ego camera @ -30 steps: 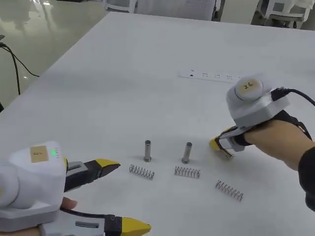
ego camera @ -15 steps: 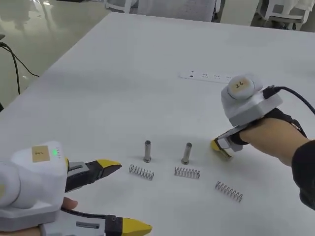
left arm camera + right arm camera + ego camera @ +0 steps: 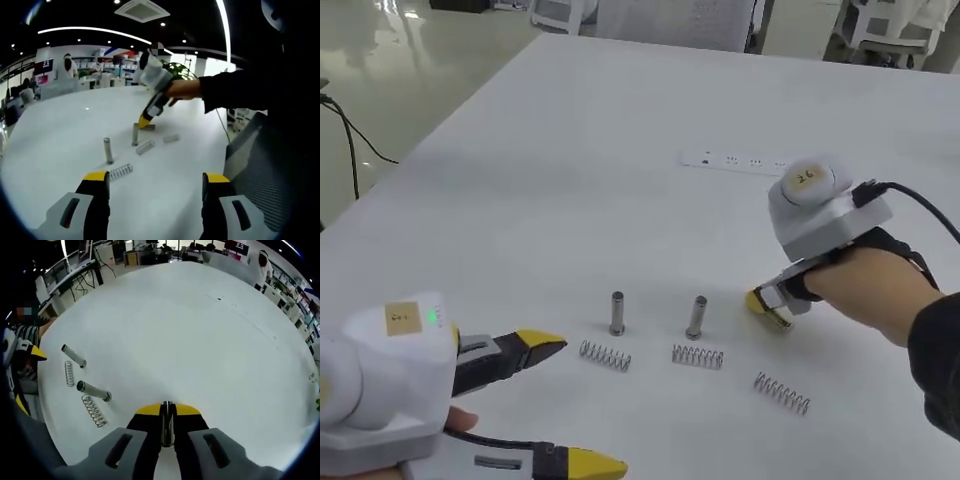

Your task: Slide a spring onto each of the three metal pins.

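Note:
Two metal pins point(image 3: 617, 312) point(image 3: 697, 316) stand upright on the white table point(image 3: 620, 150). Just in front of them lie two springs point(image 3: 605, 355) point(image 3: 698, 356), and a third spring point(image 3: 782, 392) lies further right. My right gripper point(image 3: 767, 308) points down at the table right of the pins. In the right gripper view, the right gripper point(image 3: 167, 410) is shut on a third pin point(image 3: 167, 429). My left gripper point(image 3: 570, 403) is open and holds nothing, near the front edge and left of the springs. In the left gripper view the pins point(image 3: 108, 150) point(image 3: 135, 134) stand ahead of the jaws.
A white power strip point(image 3: 735, 160) lies further back on the table. The table's left edge point(image 3: 430, 130) drops to a shiny floor with a black cable point(image 3: 350, 130). Chairs stand beyond the far edge.
My right gripper has leaned slightly to the left with the pin still held low at the table. The left gripper, standing pins and springs have stayed put.

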The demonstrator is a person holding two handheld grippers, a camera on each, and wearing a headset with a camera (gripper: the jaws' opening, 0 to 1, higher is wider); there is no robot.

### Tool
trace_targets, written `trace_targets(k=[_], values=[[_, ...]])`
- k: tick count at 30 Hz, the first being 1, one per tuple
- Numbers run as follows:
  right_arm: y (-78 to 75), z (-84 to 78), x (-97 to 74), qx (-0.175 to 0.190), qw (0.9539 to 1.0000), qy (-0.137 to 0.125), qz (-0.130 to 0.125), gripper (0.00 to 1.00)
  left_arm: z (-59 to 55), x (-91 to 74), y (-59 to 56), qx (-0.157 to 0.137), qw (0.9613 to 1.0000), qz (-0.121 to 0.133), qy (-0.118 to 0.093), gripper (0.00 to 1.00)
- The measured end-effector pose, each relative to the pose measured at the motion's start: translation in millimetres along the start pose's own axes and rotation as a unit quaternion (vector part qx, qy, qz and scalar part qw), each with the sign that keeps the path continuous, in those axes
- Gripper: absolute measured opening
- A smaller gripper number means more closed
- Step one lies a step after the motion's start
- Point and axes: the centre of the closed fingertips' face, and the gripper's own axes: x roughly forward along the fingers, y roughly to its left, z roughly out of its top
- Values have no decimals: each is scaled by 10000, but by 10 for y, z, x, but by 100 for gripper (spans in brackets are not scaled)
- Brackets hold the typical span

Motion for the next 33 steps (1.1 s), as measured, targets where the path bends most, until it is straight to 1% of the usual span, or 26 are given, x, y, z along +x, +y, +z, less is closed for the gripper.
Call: trace_targets(k=[7,14,16,22,26,29,31,33], values=[[39,18,-182,85,9996,-251,62,5,-7,-1,4,11,10000,15,25,71],[86,-7,-327,99,9989,-442,77,5,-25,2,2,17,10000,19,72,71],[77,-15,-343,99,9988,-480,84,5,-28,3,1,22,10000,20,82,71],[116,-78,-442,69,9979,-632,92,5,-30,7,2,23,10000,26,92,71],[108,-112,-483,84,9974,-705,87,5,-35,7,7,21,9999,31,95,71],[112,-110,-498,39,9968,-801,81,5,-35,10,3,30,9999,23,101,71],[121,-105,-500,78,9963,-843,114,5,-34,9,2,34,9999,25,103,71],[128,-114,-508,99,9964,-830,114,5,-31,8,3,34,9999,30,97,71]])
